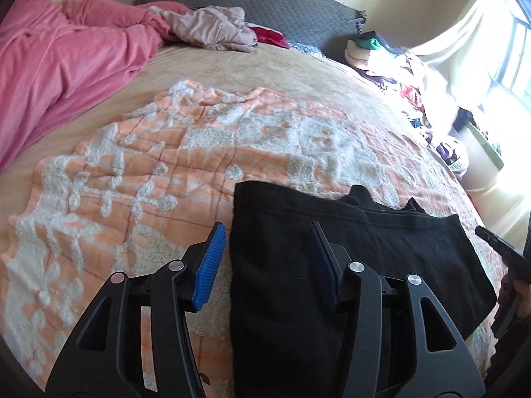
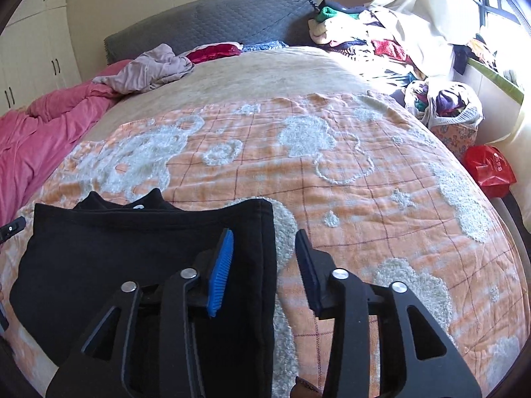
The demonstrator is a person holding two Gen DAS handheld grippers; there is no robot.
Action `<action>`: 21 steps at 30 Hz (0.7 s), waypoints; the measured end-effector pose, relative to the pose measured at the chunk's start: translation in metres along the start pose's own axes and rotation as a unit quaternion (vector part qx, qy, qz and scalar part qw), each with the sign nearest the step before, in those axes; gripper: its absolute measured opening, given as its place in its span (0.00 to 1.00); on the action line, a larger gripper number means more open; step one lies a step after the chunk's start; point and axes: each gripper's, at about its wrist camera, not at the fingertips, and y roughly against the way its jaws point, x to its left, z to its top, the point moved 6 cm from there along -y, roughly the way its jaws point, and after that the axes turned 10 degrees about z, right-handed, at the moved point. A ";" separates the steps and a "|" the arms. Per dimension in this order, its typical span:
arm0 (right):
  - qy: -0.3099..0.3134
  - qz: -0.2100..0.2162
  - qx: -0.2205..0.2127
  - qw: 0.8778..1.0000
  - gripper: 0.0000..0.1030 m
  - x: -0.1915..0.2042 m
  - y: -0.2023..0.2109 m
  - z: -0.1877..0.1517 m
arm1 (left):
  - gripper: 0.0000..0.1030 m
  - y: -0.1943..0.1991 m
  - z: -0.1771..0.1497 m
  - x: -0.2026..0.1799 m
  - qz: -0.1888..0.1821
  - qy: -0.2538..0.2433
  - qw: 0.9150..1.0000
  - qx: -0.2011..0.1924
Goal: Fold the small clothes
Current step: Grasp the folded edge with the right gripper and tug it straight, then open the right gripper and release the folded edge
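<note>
A black garment (image 1: 348, 258) lies flat and partly folded on an orange and white blanket (image 1: 166, 152) on the bed. My left gripper (image 1: 267, 232) is open and empty, its fingers straddling the garment's left edge. In the right wrist view the same garment (image 2: 116, 258) lies at lower left on the blanket (image 2: 348, 182). My right gripper (image 2: 264, 238) is open and empty, straddling the garment's right edge. The other gripper shows at the frame edge (image 1: 497, 248).
A pink duvet (image 1: 66, 66) is bunched at the left of the bed. A mauve garment (image 1: 215, 28) and a red one (image 1: 268, 36) lie near the grey headboard (image 1: 265, 0). A heap of clothes (image 2: 381, 43), a clothes bag (image 2: 444, 106) and a red bag (image 2: 488, 169) stand at the right.
</note>
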 end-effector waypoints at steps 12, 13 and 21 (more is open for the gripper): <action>-0.038 0.044 0.055 0.997 0.49 -0.009 -0.025 -0.022 | 0.48 -0.019 -0.029 -0.008 -0.035 0.011 0.998 0.057; -0.039 0.050 0.057 0.996 0.48 -0.008 -0.026 -0.022 | 0.43 -0.020 -0.030 -0.009 -0.034 0.011 0.998 0.058; -0.005 0.063 0.020 0.998 0.06 0.013 -0.009 -0.012 | 0.04 0.000 -0.020 -0.010 -0.017 -0.006 1.000 0.025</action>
